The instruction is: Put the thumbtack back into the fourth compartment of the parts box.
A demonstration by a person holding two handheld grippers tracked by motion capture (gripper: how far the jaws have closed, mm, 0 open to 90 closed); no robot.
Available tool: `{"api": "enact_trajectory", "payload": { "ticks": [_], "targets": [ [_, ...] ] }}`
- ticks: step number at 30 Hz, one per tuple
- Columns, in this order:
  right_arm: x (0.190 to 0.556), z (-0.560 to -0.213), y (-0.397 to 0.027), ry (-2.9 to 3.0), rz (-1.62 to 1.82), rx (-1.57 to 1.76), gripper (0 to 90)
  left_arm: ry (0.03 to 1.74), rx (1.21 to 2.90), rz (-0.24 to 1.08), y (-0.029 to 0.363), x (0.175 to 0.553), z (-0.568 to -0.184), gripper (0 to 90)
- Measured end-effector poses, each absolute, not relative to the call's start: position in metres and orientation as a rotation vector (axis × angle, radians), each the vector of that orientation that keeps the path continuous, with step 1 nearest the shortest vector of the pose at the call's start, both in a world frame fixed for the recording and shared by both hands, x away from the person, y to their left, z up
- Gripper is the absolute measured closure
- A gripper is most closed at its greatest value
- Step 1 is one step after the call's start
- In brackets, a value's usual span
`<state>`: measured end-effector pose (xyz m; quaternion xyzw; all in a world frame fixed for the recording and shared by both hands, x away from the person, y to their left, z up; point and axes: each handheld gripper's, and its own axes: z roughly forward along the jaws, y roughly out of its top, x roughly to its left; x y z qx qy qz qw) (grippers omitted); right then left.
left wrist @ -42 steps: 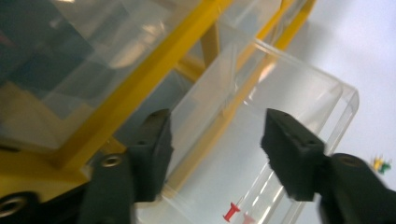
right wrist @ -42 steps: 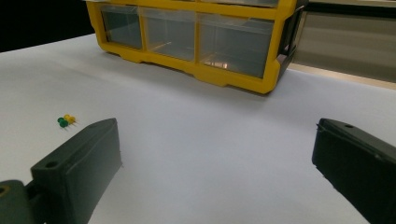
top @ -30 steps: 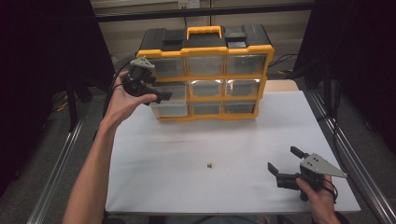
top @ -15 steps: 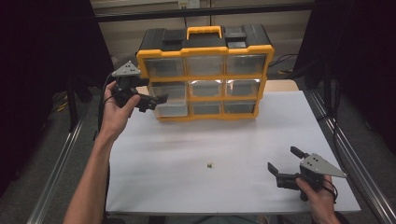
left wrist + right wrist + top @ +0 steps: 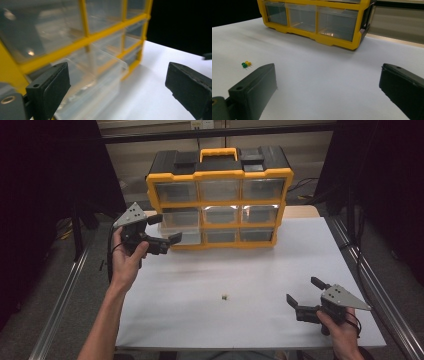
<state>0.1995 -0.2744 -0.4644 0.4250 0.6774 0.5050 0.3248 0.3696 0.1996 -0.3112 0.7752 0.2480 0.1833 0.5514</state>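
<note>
High view: our left gripper gapes empty beside the pulled-out bottom-left drawer, right gripper empty too — pushpins unstowed on the bench.

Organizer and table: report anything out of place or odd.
On the organizer, the bottom-left drawer juts out of the yellow frame, while the other drawers sit flush. Two loose pushpins, one green and one yellow, lie touching on the white table, outside any drawer. Nothing looks damaged.
</note>
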Motion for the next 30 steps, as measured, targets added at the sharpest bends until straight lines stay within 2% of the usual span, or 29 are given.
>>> {"api": "enact_trajectory", "payload": {
  "ticks": [9, 19, 30],
  "targets": [
    [0.2, -0.464, -0.274, 1.777, 1.322, 1.113, 1.2, 0.546, 1.836, 0.432, 0.197, 0.35, -0.335, 6.1],
    [0.199, -0.464, -0.274, 1.777, 1.322, 1.111, 1.2, 0.553, 1.956, 0.459, 0.19, 0.343, -0.367, 2.2],
    [0.199, -0.464, -0.274, 1.781, 1.325, 1.111, 1.2, 0.521, 2.005, 0.331, 0.174, 0.348, -0.397, 4.0]
  ]
}}
